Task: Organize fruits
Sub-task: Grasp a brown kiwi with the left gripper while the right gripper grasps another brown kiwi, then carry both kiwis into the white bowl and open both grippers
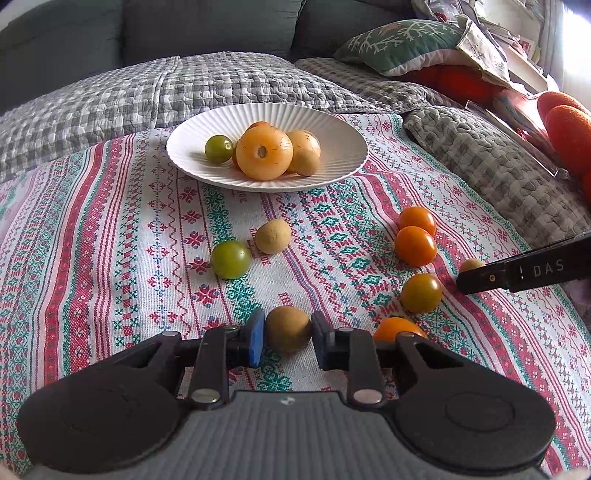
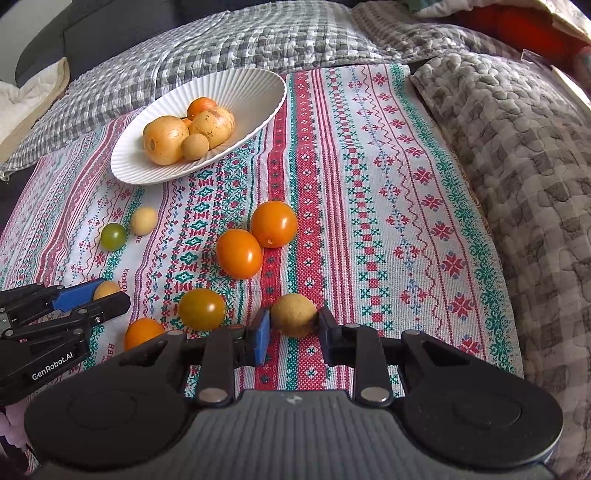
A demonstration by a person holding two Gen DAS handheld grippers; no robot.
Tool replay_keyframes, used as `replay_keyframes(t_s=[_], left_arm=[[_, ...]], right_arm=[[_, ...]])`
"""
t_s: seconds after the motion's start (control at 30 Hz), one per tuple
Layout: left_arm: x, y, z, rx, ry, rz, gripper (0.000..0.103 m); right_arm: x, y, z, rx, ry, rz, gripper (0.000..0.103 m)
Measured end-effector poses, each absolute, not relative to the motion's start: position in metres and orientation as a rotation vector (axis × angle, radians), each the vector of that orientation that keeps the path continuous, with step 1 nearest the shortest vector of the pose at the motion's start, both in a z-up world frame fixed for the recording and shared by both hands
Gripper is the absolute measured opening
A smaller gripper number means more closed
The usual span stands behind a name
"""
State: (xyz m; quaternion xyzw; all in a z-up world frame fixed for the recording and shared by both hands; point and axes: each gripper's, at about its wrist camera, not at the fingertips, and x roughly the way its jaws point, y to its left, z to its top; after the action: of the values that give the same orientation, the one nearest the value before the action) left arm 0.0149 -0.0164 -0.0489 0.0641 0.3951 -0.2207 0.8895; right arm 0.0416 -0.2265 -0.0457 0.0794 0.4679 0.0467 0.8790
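Observation:
A white ribbed plate [image 1: 332, 125] [image 2: 258, 85] at the far side of the patterned cloth holds several yellow, tan and green fruits. My left gripper [image 1: 288, 332] [image 2: 105, 295] is shut on a small round tan fruit [image 1: 288, 329] [image 2: 106, 289] that rests on the cloth. To its right, my right gripper [image 2: 294, 321] [image 1: 471, 277] is shut on a second tan fruit [image 2: 294, 314] [image 1: 472, 264], also on the cloth. Loose between them lie two orange tomatoes [image 1: 415, 245] [image 2: 239, 258], a yellow-green tomato [image 1: 421, 292] [image 2: 202, 308] and another orange one [image 1: 399, 328] [image 2: 143, 332].
A green tomato [image 1: 230, 259] [image 2: 113, 236] and a tan fruit [image 1: 272, 236] [image 2: 143, 220] lie left of centre. Grey checked quilts [image 1: 498, 166] [image 2: 535, 184] border the cloth behind and on the right. Cushions [image 1: 402, 44] and a dark sofa back [image 1: 184, 29] stand beyond.

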Motion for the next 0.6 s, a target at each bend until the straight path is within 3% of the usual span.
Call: replay_keyframes(t_s=[0.6], left_arm=[[0.019,-0.007,-0.032,0.058,0.817,-0.455,0.019]], right_arm=[[0.038,-0.233,-0.034,0.296,0.914,0.142,0.025]])
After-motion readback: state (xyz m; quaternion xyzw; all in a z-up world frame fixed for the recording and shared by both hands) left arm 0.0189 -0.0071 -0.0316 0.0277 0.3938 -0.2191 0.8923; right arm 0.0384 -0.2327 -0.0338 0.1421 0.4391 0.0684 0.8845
